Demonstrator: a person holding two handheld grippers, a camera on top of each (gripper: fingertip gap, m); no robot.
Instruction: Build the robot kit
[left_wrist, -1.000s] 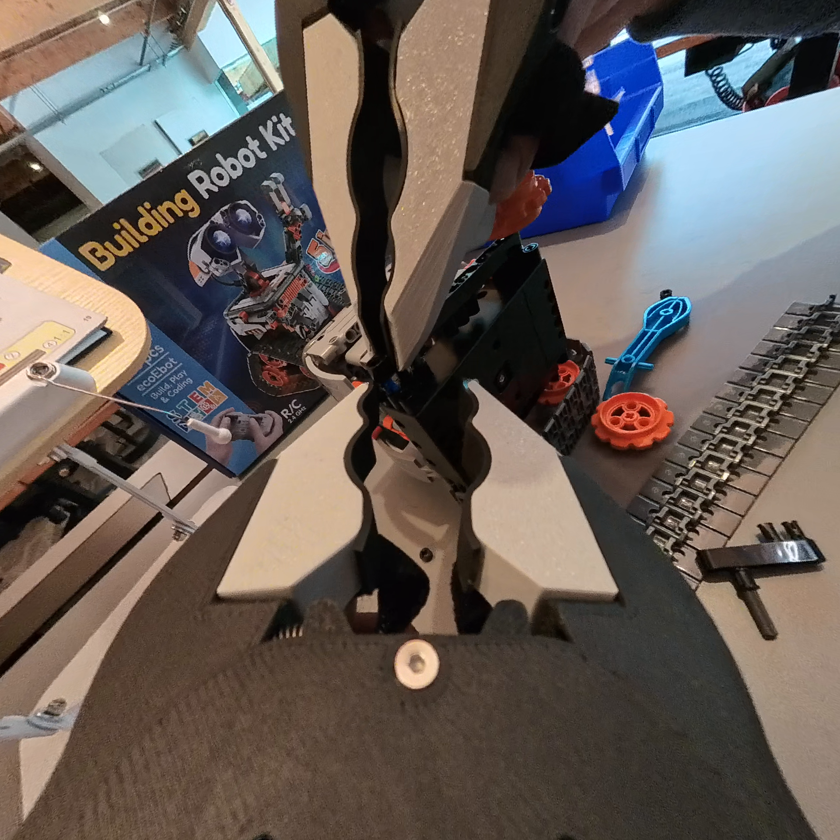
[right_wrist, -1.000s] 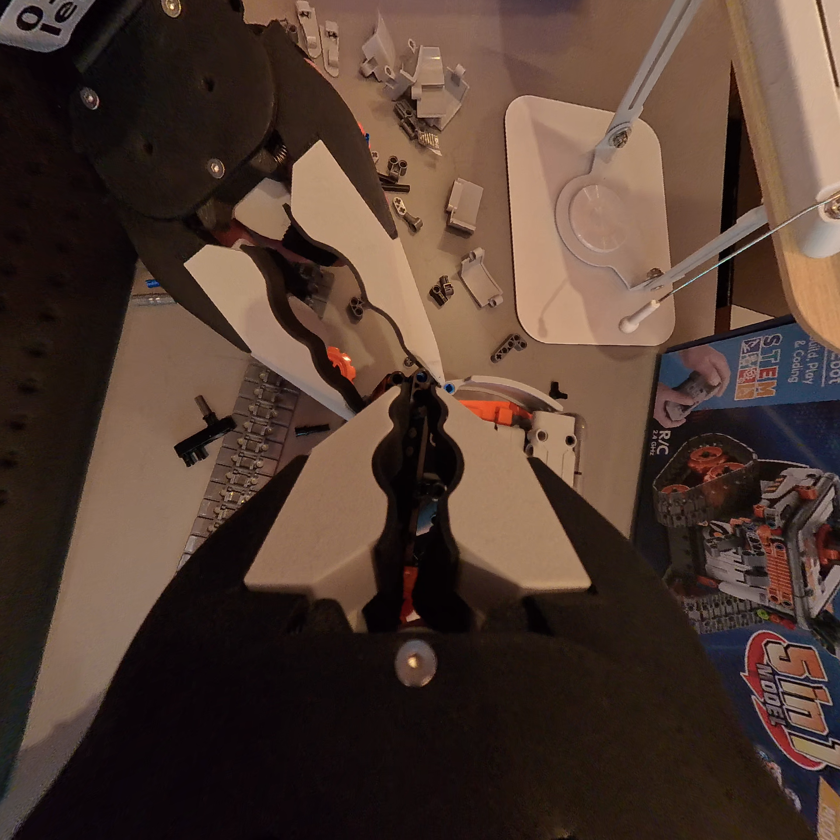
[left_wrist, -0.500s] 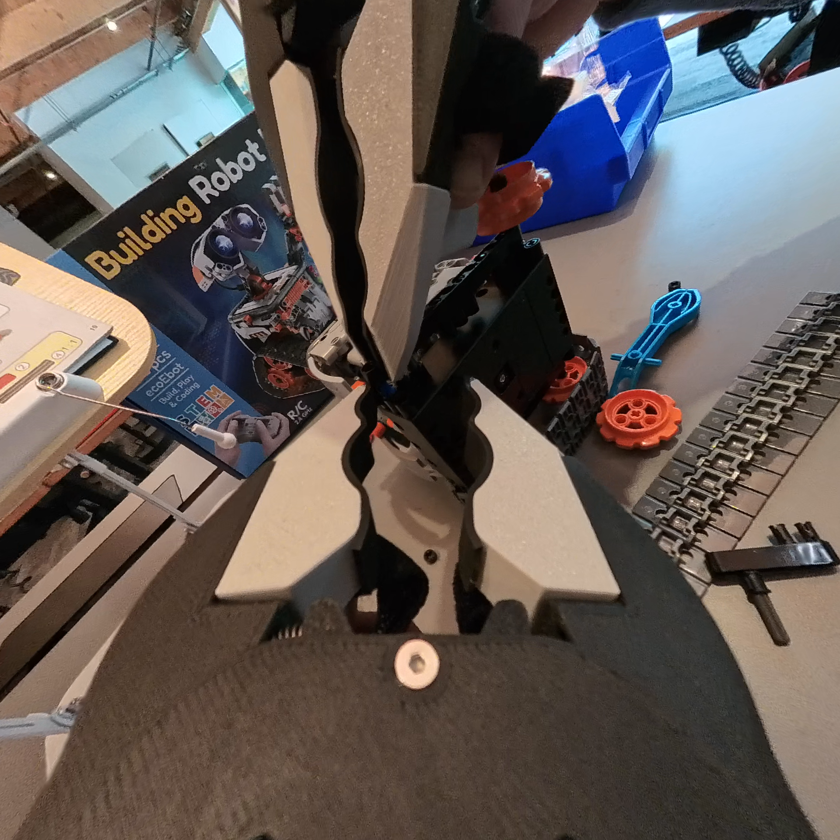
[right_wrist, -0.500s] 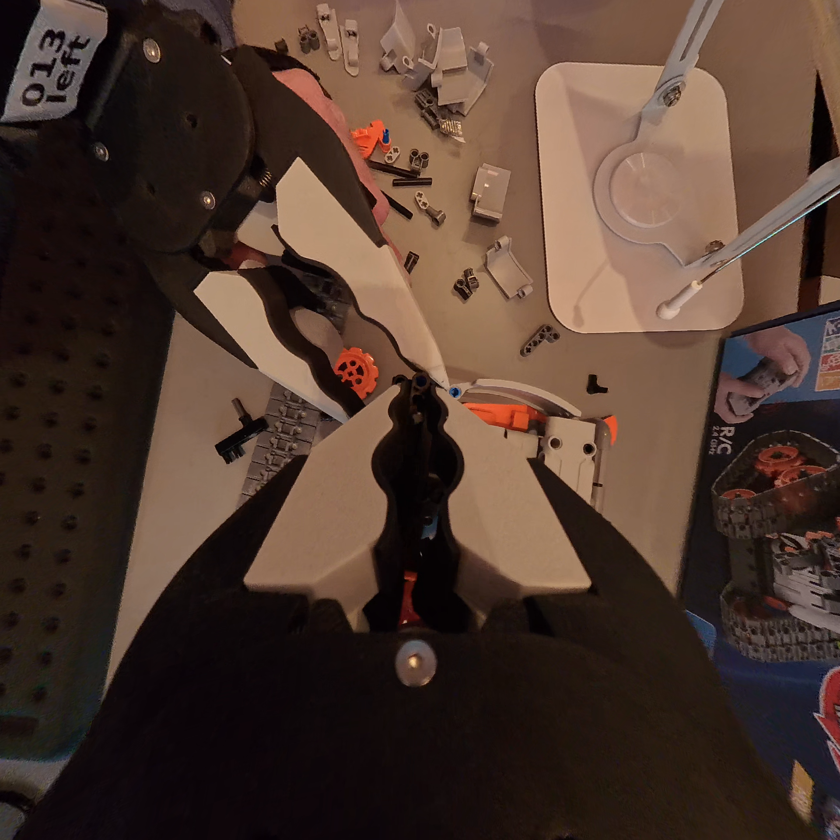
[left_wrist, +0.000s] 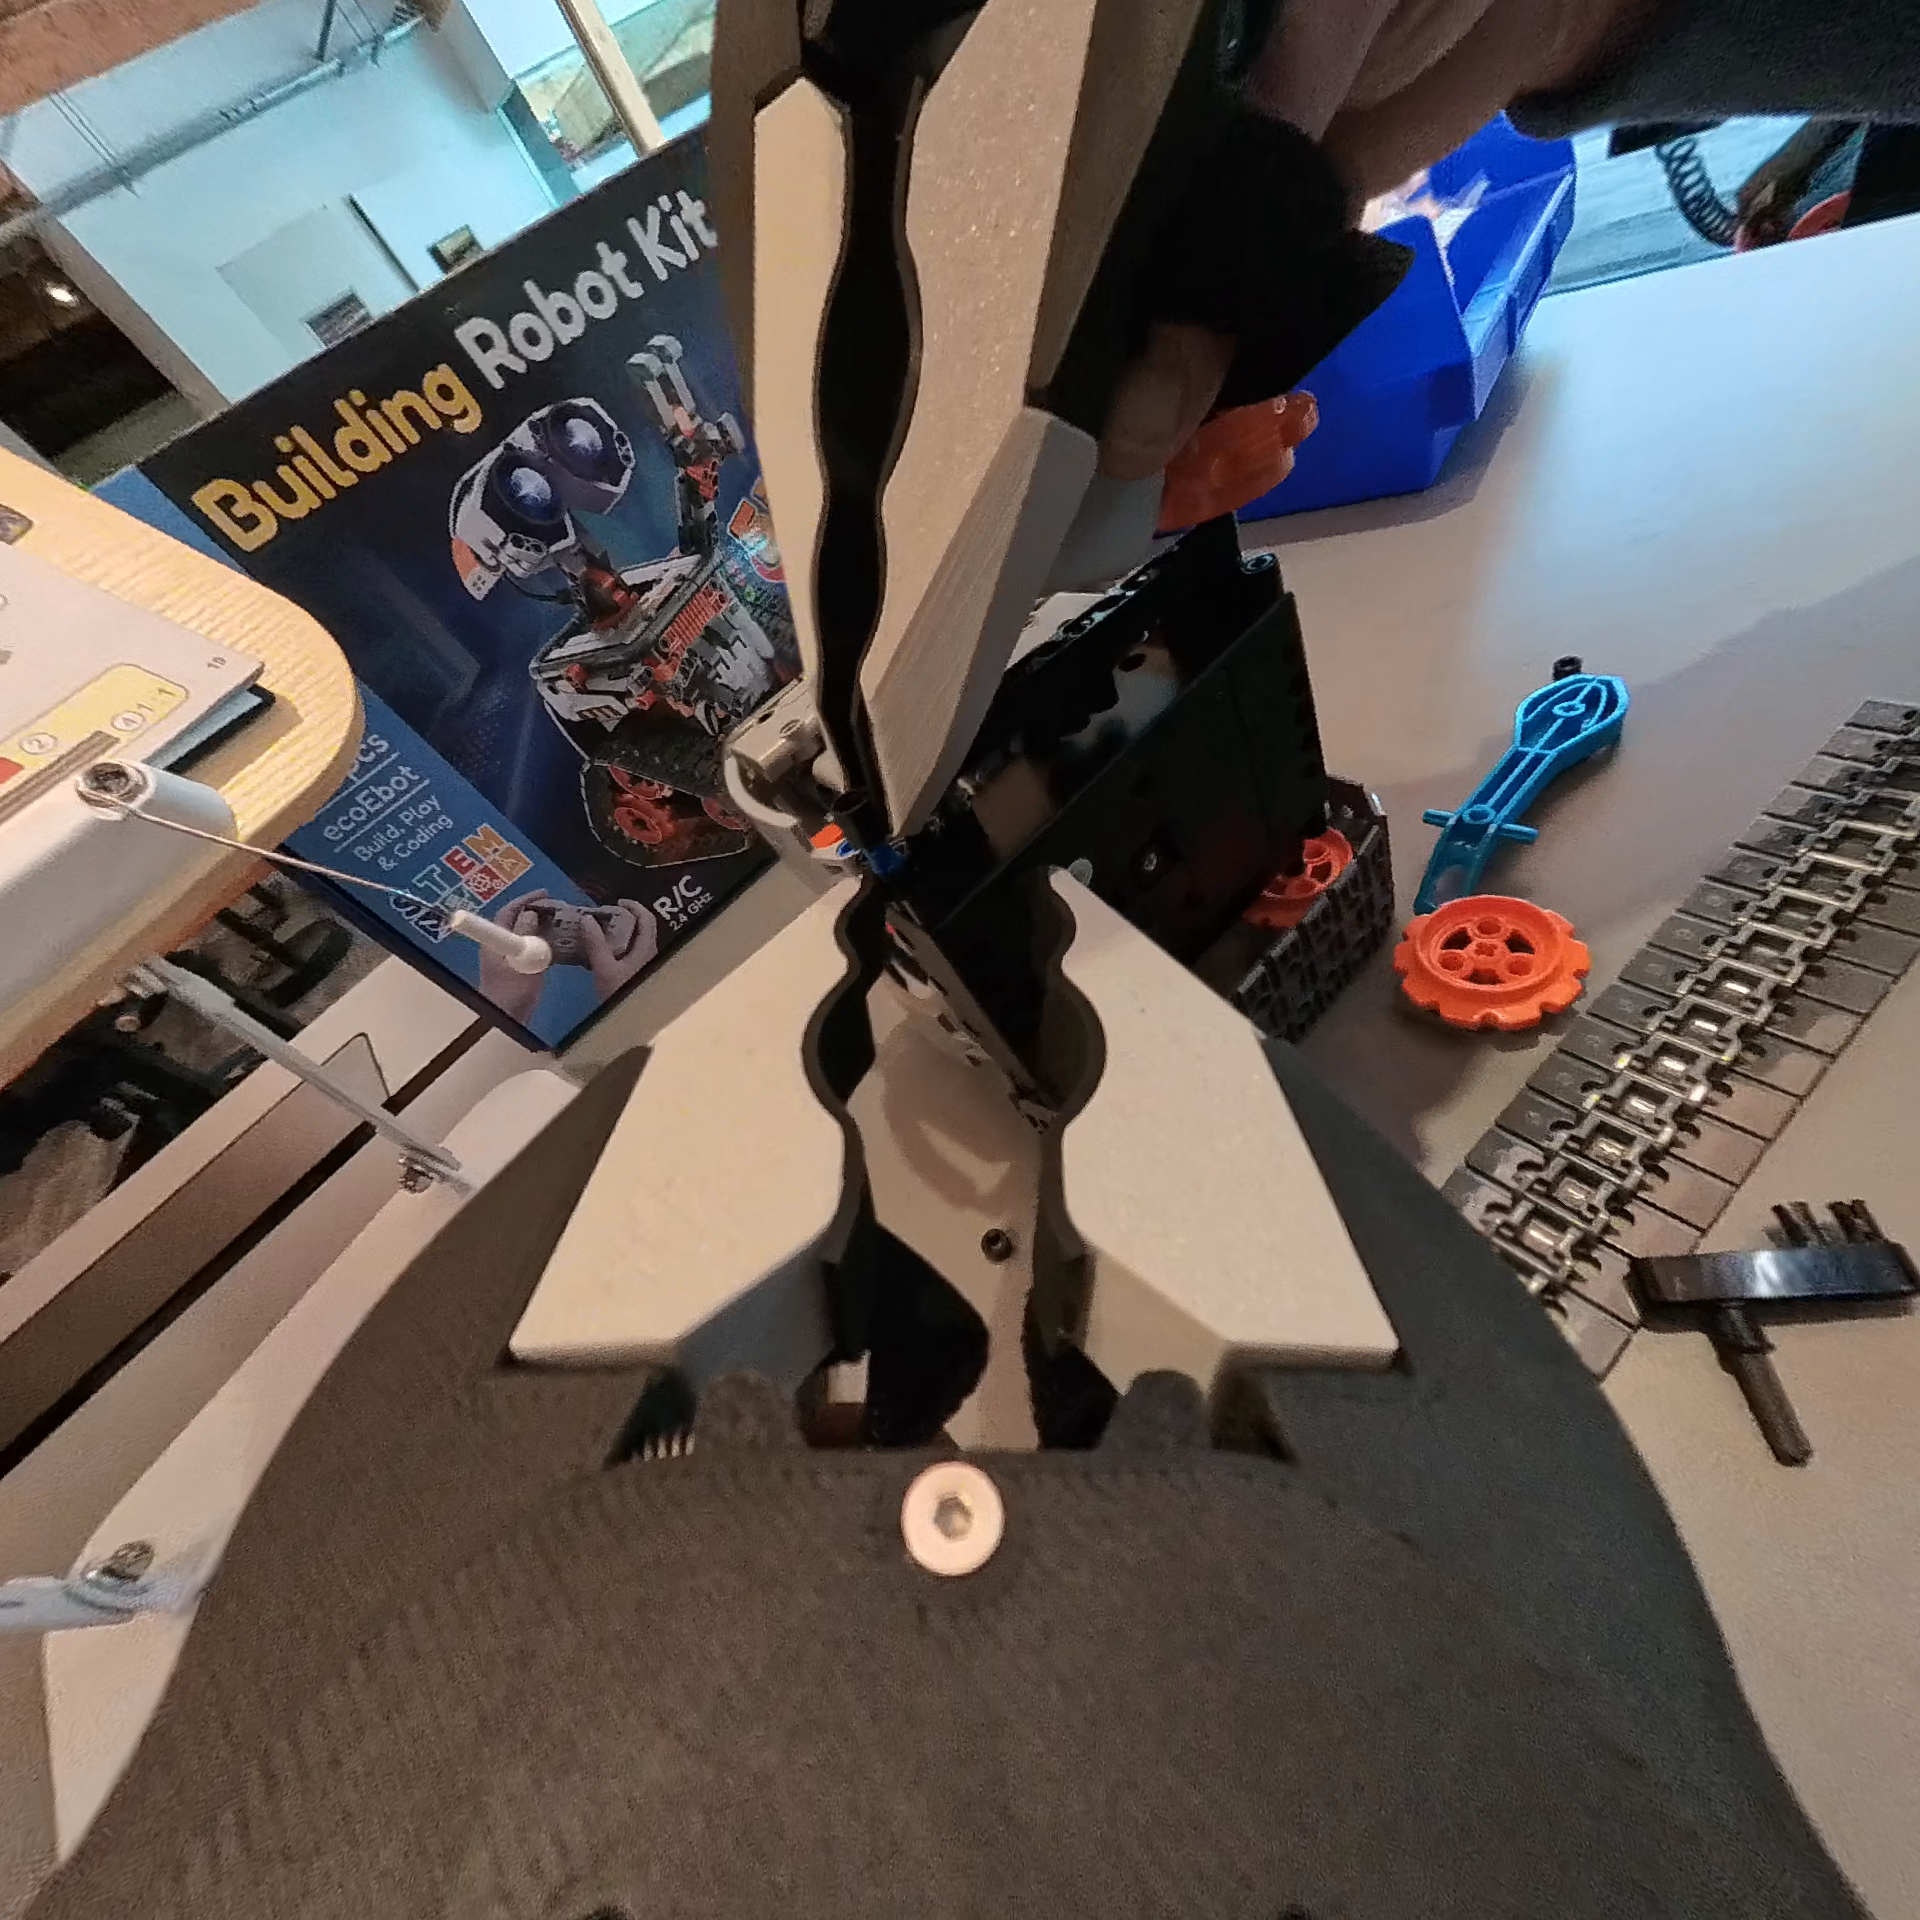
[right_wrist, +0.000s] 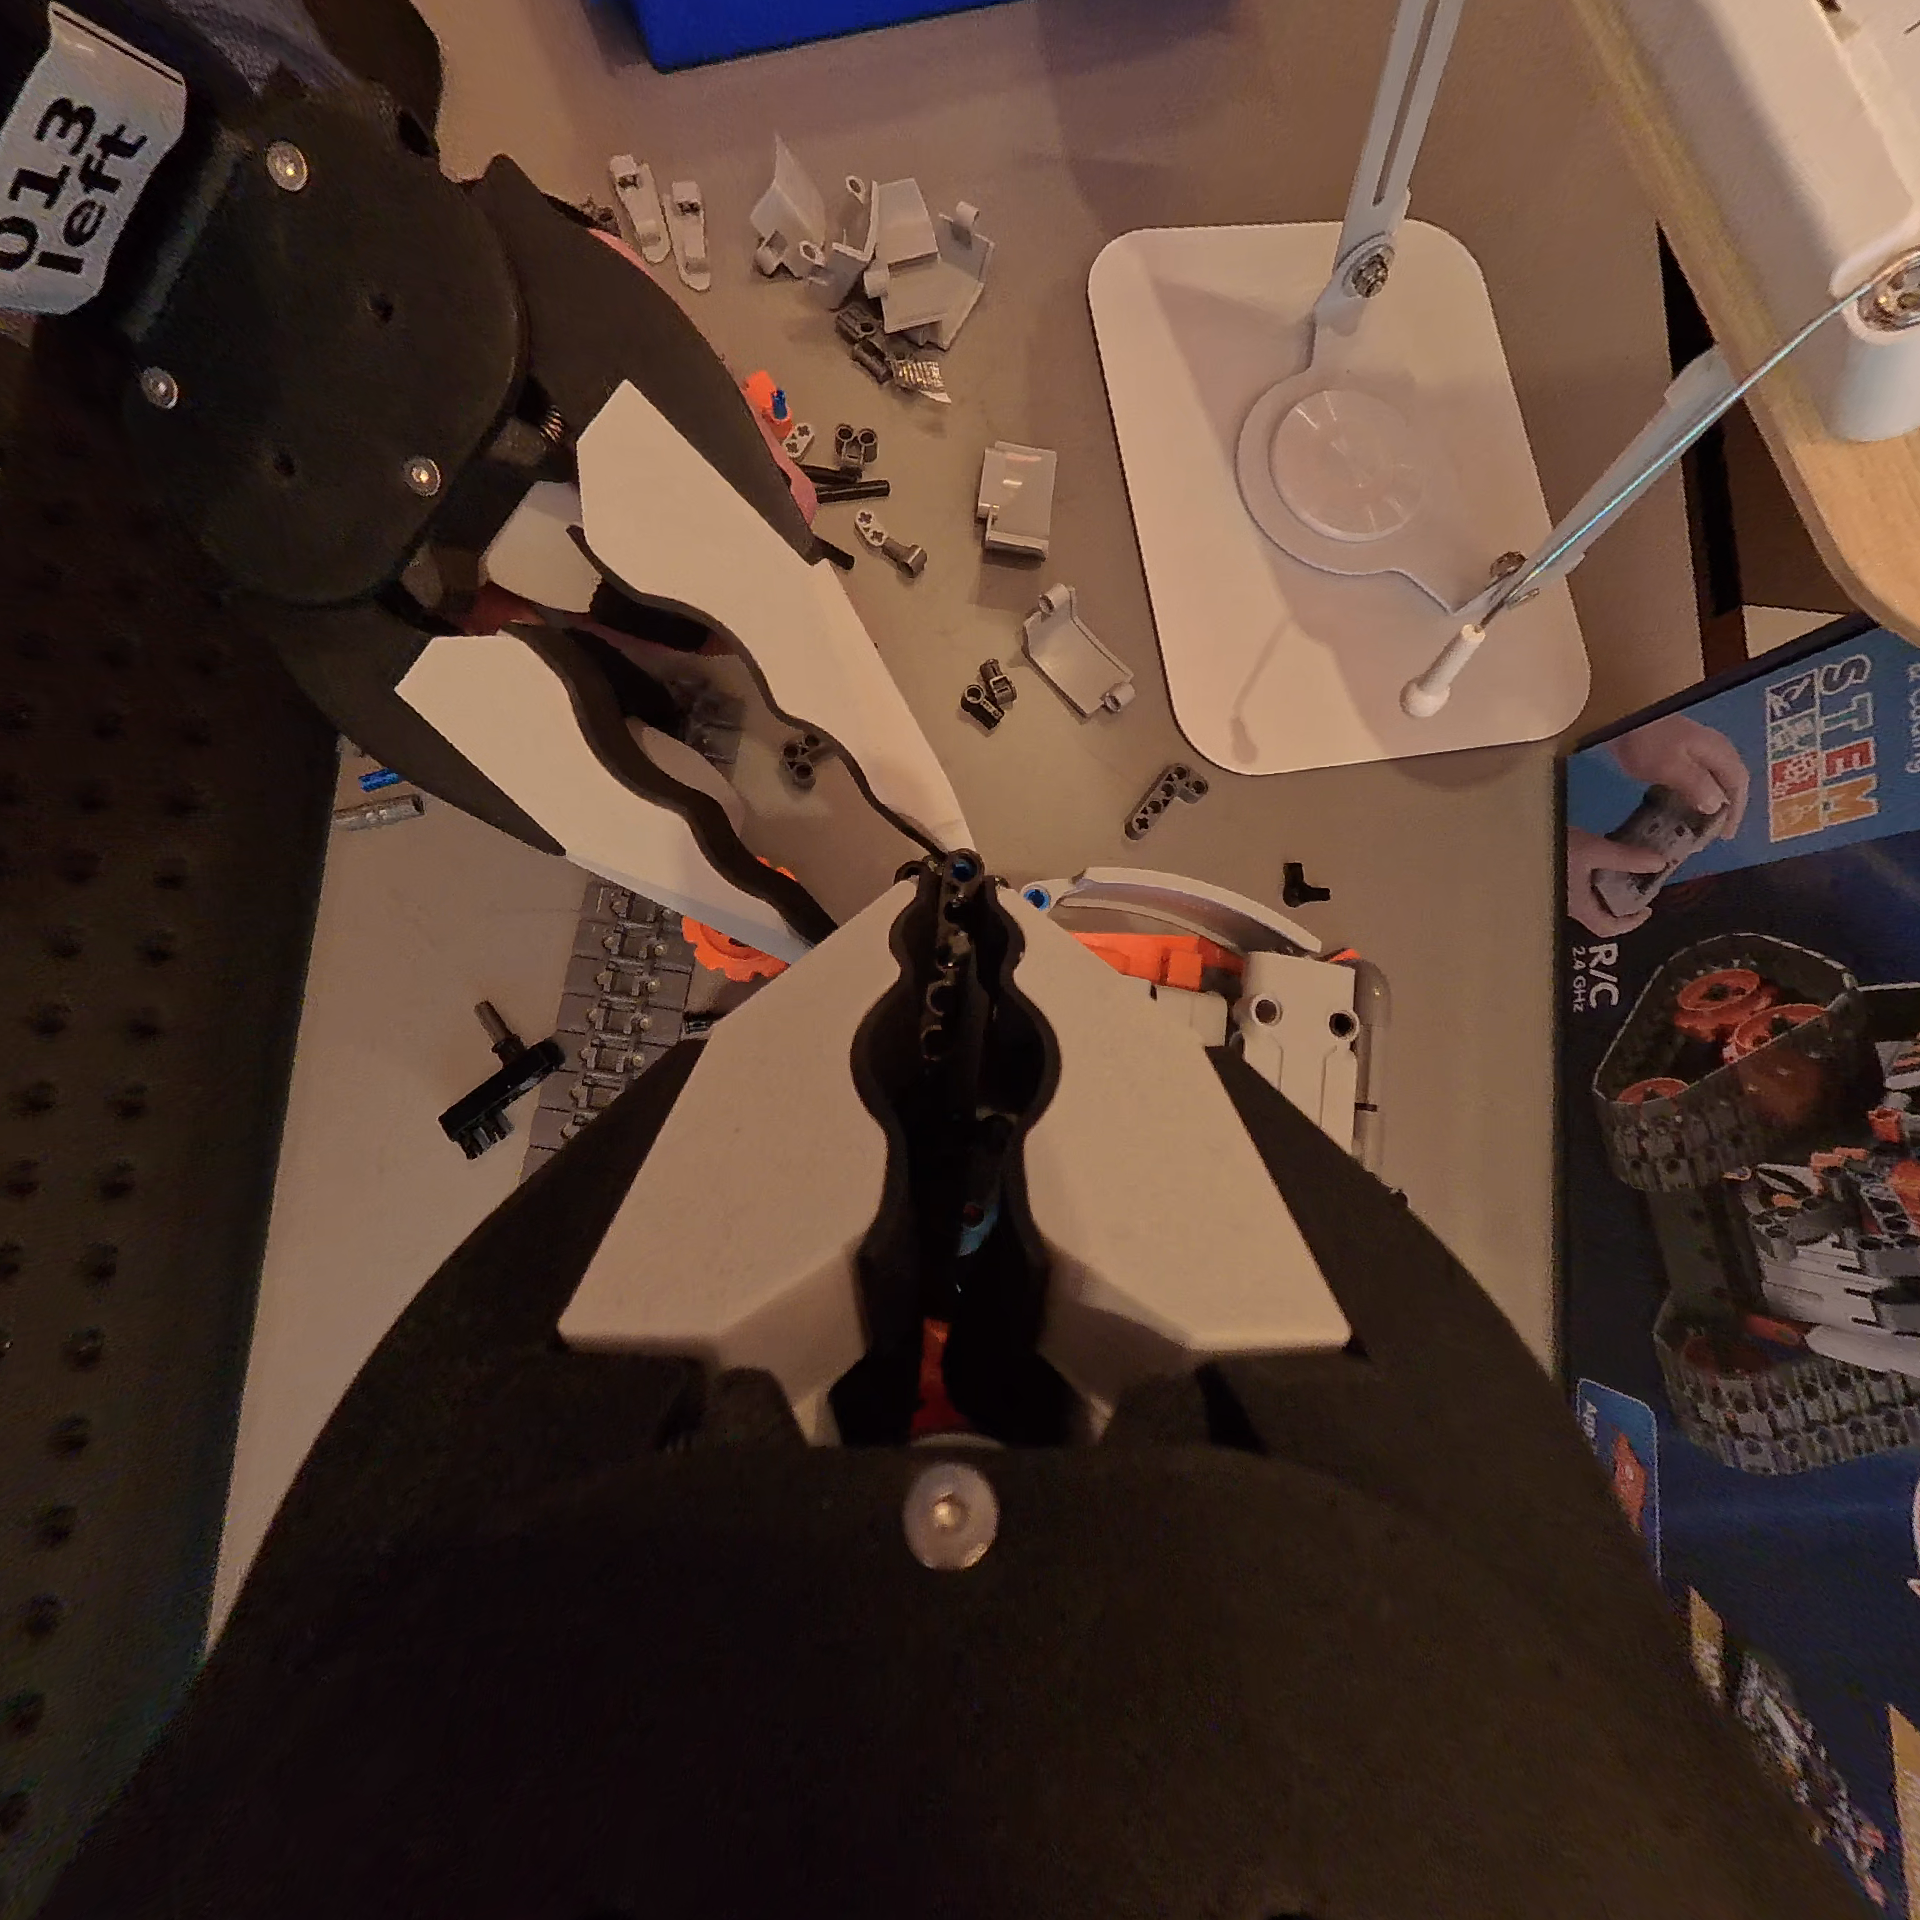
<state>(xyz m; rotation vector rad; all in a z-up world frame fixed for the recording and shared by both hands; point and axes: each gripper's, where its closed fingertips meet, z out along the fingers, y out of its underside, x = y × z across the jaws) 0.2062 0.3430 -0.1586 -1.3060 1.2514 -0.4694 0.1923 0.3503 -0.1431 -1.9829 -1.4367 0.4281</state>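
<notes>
Toy robot body (left_wrist: 1143, 748): sitting between my two grippers, over the grey table (left_wrist: 1662, 468).
Right gripper (right_wrist: 951, 883): I am pinching its thin black beam (right_wrist: 951, 997), nearly closed.
Left gripper (left_wrist: 956, 894): half open around the black side; I cannot tell if it is squeezing.

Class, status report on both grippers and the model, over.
Left gripper part open around black model. Right gripper shut on the model's black beam. Fingertips meet at a blue pin. Loose orange gear, track strip alongside.
</notes>
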